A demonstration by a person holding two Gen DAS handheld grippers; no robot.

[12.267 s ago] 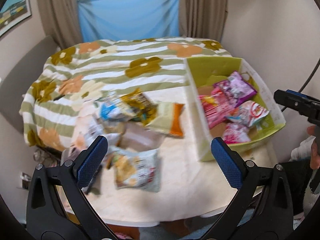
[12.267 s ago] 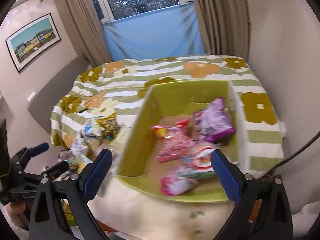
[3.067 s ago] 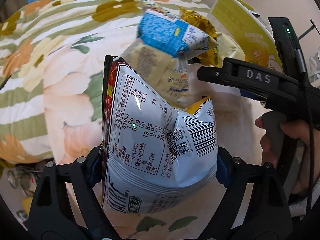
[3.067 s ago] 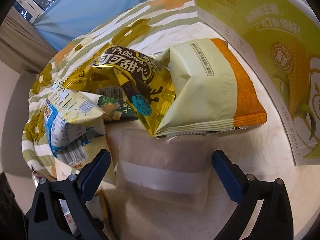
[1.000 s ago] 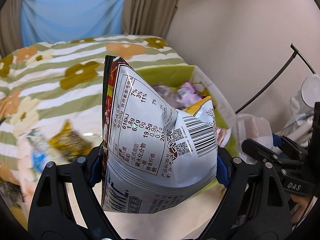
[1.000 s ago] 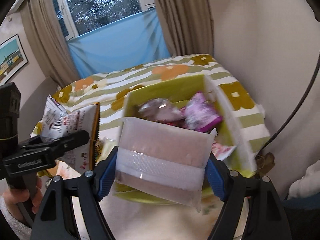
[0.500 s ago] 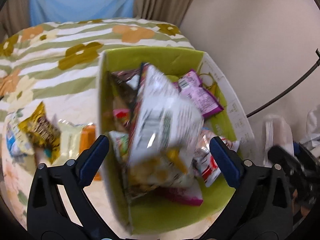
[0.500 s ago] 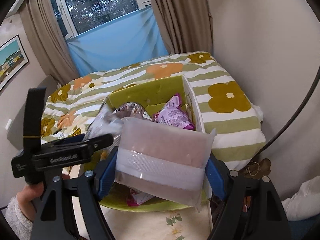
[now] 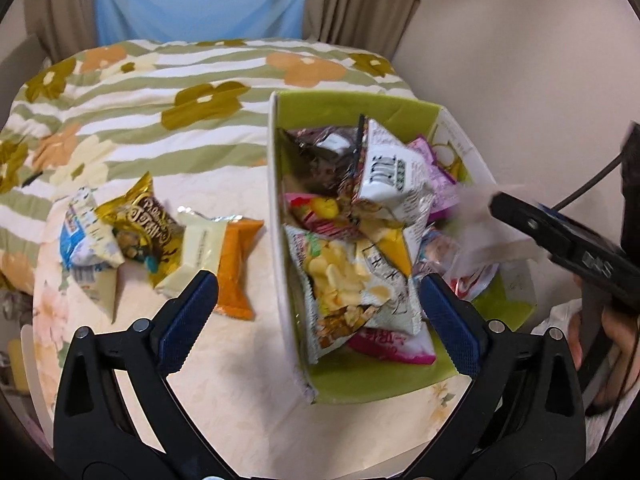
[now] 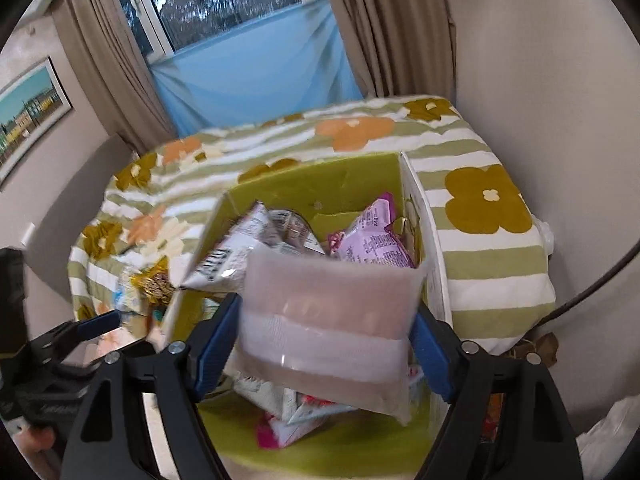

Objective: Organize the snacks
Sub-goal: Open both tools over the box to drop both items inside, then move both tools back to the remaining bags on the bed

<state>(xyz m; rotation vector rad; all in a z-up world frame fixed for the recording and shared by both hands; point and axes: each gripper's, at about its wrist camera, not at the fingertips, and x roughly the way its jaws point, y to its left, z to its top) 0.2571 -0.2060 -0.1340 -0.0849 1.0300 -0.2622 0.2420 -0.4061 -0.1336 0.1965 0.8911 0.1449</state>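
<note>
My left gripper hangs open and empty over the near end of the green box. The white chip bag lies on top of the other packets inside the box. On the tabletop to the left lie a blue-and-white bag, a gold bag and a cream-and-orange pack. My right gripper holds a translucent pinkish pack above the green box. Its jaws are opening, and the pads still touch the pack's sides.
A striped floral quilt covers the bed behind the table. A wall and a dark cable stand close on the right of the box. A hand holds the right gripper at the right edge. Curtains hang at the back.
My left gripper opened and the white chip bag dropped from it into the green box. My right gripper carried the translucent pack over the box and closer to it.
</note>
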